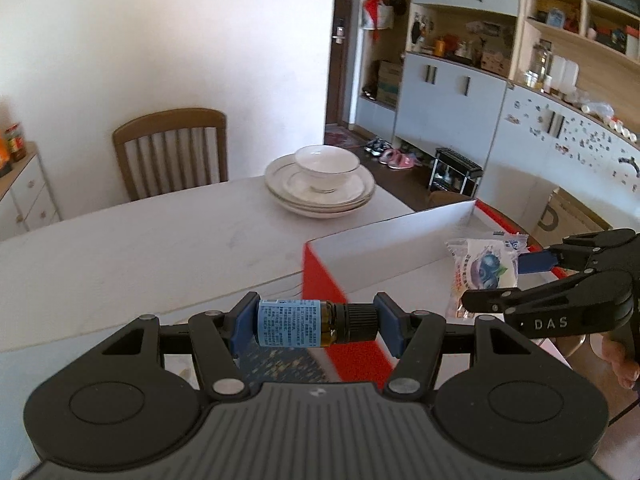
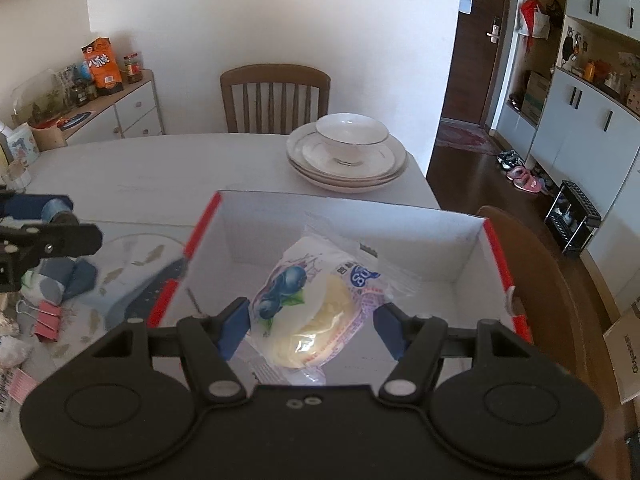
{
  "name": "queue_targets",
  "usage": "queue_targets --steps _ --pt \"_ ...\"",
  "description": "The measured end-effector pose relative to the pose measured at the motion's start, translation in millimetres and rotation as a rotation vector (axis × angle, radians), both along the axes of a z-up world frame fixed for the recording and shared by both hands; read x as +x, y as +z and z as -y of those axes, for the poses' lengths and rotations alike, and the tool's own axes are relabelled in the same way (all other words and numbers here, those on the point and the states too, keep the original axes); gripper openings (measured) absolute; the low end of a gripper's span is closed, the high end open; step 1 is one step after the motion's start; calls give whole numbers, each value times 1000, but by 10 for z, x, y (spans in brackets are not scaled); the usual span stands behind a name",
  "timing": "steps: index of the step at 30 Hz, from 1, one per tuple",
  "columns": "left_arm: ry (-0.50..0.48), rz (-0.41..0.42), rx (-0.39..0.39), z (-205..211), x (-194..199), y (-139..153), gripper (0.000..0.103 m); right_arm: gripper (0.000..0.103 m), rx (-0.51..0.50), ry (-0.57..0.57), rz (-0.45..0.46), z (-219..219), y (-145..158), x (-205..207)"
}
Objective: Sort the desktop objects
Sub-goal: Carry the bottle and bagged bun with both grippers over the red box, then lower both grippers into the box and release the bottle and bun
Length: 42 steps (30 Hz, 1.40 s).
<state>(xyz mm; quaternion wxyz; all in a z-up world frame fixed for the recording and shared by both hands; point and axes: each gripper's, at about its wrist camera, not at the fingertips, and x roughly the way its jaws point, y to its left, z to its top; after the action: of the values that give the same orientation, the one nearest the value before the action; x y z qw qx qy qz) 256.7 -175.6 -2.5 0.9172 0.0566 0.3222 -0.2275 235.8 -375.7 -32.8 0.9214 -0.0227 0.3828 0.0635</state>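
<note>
My left gripper is shut on a small amber bottle with a blue label and black cap, held sideways above the near left corner of the red box. My right gripper is shut on a wrapped blueberry bun and holds it over the white inside of the red box. The bun and right gripper also show at the right of the left wrist view. The left gripper with the bottle shows at the left edge of the right wrist view.
A stack of white plates with a bowl stands behind the box on the white table. Left of the box lie a pink binder clip, a blue cloth and small clutter. A wooden chair stands at the far side.
</note>
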Motion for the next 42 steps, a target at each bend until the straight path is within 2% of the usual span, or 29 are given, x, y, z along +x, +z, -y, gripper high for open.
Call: queue_targets --steps 12,20,29,34,37,42 --pt "-136 -17 63 808 259 -186 61 67 -14 -37 -51 455 -198 129" --pt "-232 -37 144 1227 415 -408 61 67 -69 20 -100 462 -418 217" --pt "-261 -159 224 1500 674 -766 61 66 -124 112 -161 476 -623 359" --pt "-266 -237 256 1523 776 -942 61 66 -105 138 -216 522 -712 480" --pt "-267 -290 253 1536 839 -985 61 66 -110 166 -227 494 -721 528" --pt "-277 -374 320 1622 912 -1079 61 66 -148 205 -279 418 -754 611"
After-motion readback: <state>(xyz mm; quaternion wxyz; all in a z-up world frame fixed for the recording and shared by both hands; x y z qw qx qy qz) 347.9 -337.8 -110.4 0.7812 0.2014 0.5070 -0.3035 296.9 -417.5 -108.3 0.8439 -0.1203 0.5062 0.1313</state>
